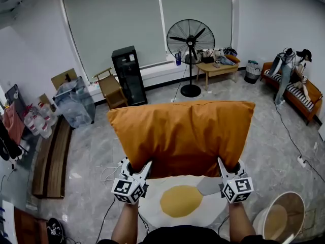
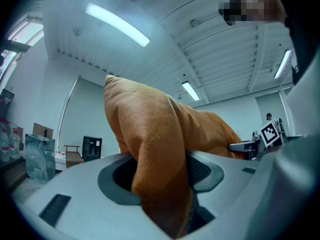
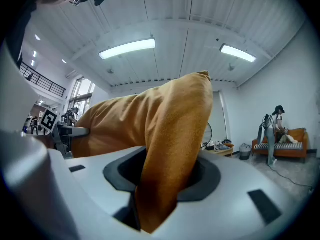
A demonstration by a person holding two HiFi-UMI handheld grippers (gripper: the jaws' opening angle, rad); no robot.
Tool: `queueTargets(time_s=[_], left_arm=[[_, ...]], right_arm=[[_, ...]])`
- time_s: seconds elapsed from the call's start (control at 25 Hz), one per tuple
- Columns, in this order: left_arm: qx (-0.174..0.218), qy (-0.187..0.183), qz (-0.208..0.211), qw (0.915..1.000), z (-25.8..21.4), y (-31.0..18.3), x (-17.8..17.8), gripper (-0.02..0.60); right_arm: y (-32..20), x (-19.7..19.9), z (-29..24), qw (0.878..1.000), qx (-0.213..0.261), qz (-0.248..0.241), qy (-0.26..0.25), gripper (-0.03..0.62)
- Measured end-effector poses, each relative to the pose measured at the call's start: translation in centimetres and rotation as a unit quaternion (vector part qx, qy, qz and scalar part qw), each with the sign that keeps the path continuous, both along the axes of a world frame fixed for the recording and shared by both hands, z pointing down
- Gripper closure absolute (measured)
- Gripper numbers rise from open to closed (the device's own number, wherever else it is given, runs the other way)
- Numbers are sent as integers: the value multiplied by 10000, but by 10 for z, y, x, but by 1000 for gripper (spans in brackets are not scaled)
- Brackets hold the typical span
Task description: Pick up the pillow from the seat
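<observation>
An orange pillow [image 1: 183, 133] hangs stretched flat in the air between my two grippers, above a white seat with a yellow round centre [image 1: 180, 201]. My left gripper [image 1: 136, 170] is shut on the pillow's near left corner. In the left gripper view the orange pillow [image 2: 160, 149] bunches between the grey jaws. My right gripper [image 1: 226, 168] is shut on the near right corner. The pillow [image 3: 170, 139] fills the jaw gap in the right gripper view too. Both grippers point level.
A standing fan [image 1: 190, 39], a black cabinet [image 1: 128, 74] and a wooden table [image 1: 218, 67] stand by the far wall. A person stands at an orange sofa [image 1: 299, 93] on the right. A round white basket [image 1: 282, 220] sits at my right, wooden planks [image 1: 51, 156] at my left.
</observation>
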State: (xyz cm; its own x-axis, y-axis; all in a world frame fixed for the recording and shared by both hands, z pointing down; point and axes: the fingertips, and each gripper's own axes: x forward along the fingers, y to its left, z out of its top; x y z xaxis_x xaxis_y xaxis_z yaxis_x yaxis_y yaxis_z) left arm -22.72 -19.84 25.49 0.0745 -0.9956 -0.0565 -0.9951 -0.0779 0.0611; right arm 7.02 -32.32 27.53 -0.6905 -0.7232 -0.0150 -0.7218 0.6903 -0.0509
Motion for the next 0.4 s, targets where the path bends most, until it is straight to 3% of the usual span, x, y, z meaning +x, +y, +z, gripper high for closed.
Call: queueTargets(time_s=[0.4], left_arm=[[-21, 92, -45, 9999, 1, 2, 4, 327]], right_arm=[[-1, 0, -2, 9999, -30, -90, 82, 411]])
